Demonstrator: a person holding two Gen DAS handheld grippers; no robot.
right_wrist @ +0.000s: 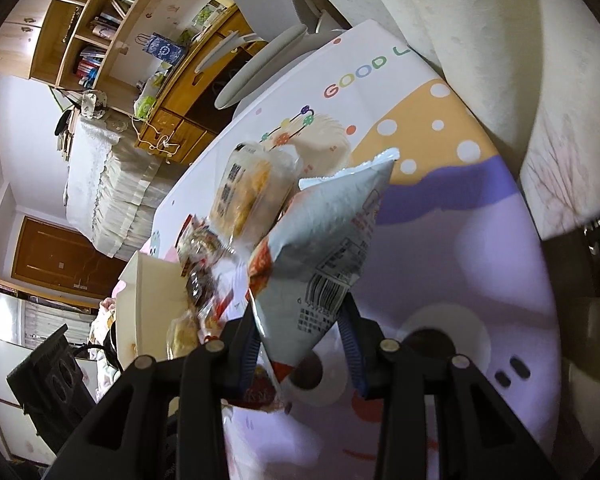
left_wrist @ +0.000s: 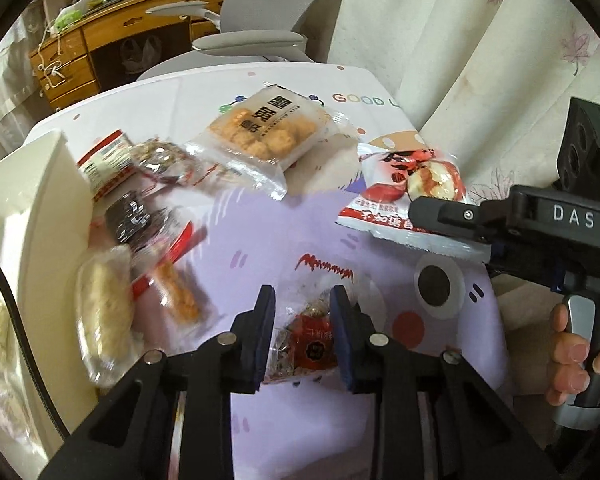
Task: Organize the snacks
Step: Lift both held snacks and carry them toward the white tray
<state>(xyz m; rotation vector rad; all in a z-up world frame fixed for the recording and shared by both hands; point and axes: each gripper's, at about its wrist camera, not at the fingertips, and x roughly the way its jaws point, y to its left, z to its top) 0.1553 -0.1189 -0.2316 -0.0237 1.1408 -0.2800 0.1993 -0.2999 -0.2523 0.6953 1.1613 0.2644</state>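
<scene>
Above the cartoon-print table, the left gripper is clamped narrowly on a small red-labelled clear snack packet, while the right gripper pinches a red-and-white snack pouch by its lower corner, lifted clear of the table.

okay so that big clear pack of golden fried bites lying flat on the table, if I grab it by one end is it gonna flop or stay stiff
The clear pack of golden bites probably stays fairly stiff in the middle: it lies flat and blocky, as if on an inner tray. Its sealed film ends look thin and crinkly, so a grip there would likely bend and may slip. It looks light for its size.
</scene>
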